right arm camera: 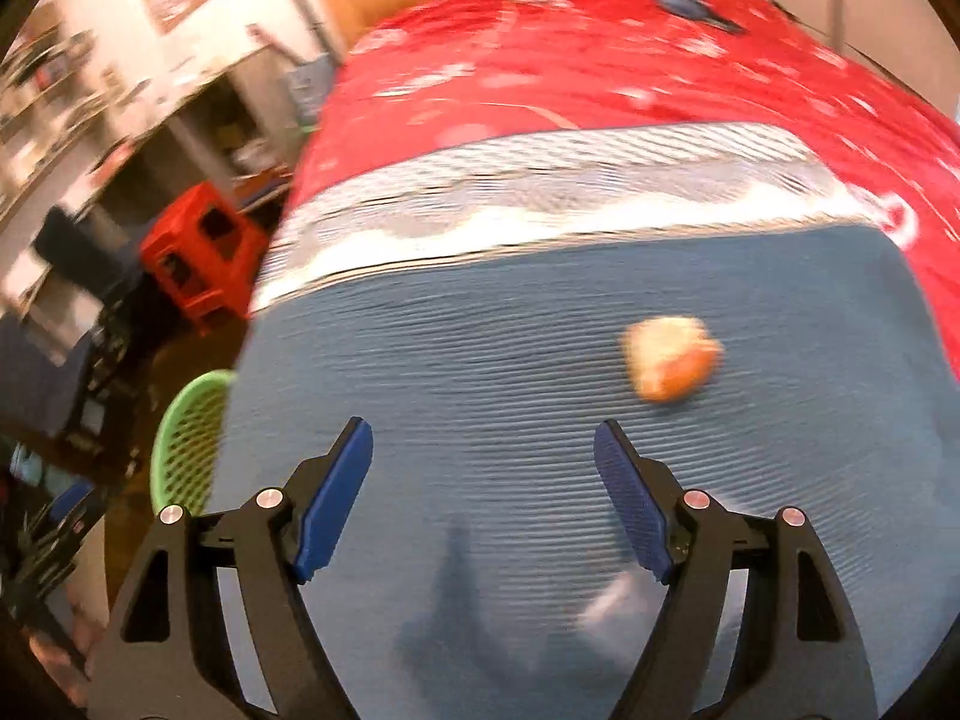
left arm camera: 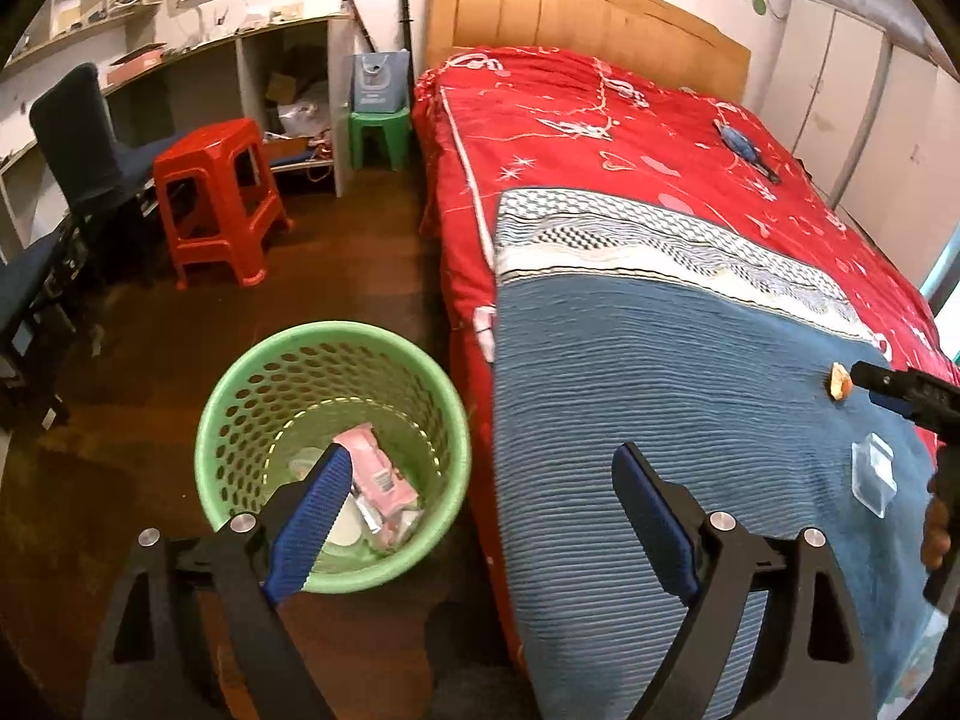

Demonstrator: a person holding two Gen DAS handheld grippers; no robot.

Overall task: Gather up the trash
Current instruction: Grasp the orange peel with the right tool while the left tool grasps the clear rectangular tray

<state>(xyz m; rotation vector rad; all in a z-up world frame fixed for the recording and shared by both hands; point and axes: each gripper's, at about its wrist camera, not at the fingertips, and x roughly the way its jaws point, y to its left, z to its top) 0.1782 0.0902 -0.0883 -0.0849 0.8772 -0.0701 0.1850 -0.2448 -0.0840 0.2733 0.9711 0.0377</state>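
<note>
Red stool: a red plastic stool is standing on the dark wooden floor, left of the bed.
Bin: a round green perforated plastic wastebasket is sitting on the floor just beside the bed, holding a pink wrapper and other pale packaging.
Left gripper: the left gripper is hanging over the gap between bin and bed, its blue-padded fingers standing wide apart with nothing between them.
Bed: a red patterned quilt is covering the bed, with a blue ribbed blanket lying across the near end.
Right gripper: the right gripper is pointing down at the blue blanket, its fingers spread apart and gripping nothing; its view is blurred.
Trash on bed: a small orange-and-white scrap is lying on the blanket, ahead and right of the right gripper; a clear plastic packet is lying near it.
Far object: a small blue item is resting on the quilt, well apart.
</note>
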